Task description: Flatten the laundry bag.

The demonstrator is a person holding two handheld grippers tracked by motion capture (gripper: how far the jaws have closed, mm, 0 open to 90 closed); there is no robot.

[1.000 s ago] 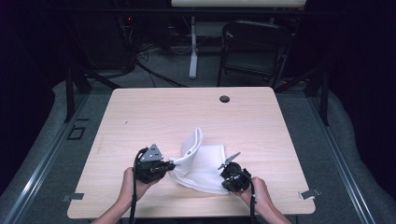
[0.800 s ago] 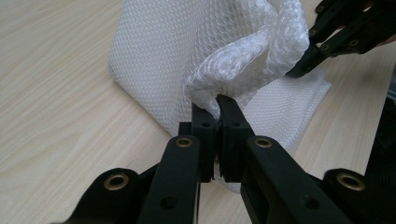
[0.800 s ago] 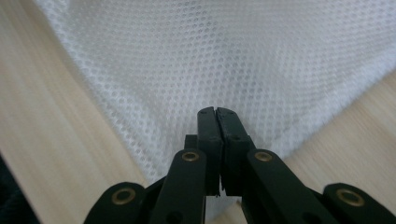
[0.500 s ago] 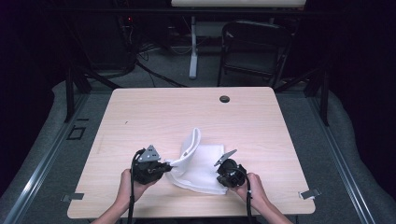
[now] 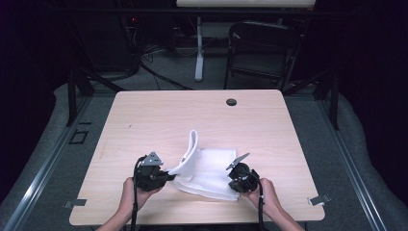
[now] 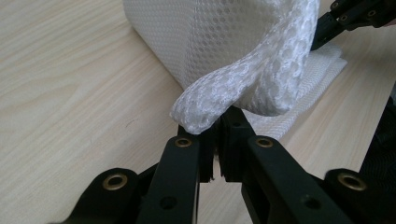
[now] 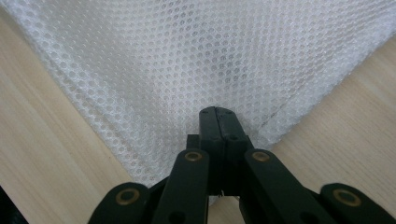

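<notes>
A white mesh cloth (image 5: 211, 169) lies folded on the near half of the wooden table (image 5: 154, 120). My left gripper (image 5: 172, 176) is at the cloth's left side, shut on a rolled edge of the mesh (image 6: 224, 42). That edge rises in a curved flap (image 5: 191, 147) above the rest of the cloth. In the left gripper view the jaws (image 6: 215, 128) stand together with the white roll pinched at their tips. My right gripper (image 5: 232, 180) sits at the cloth's near right corner. Its jaws (image 7: 218, 116) are shut where the corner of the mesh (image 7: 187, 56) narrows to a point.
A dark round grommet hole (image 5: 231, 102) sits near the table's far edge. A black chair (image 5: 262, 48) and cables stand on the floor beyond the table. Metal clips (image 5: 320, 199) mark the near corners. Bare wood lies left of and behind the cloth.
</notes>
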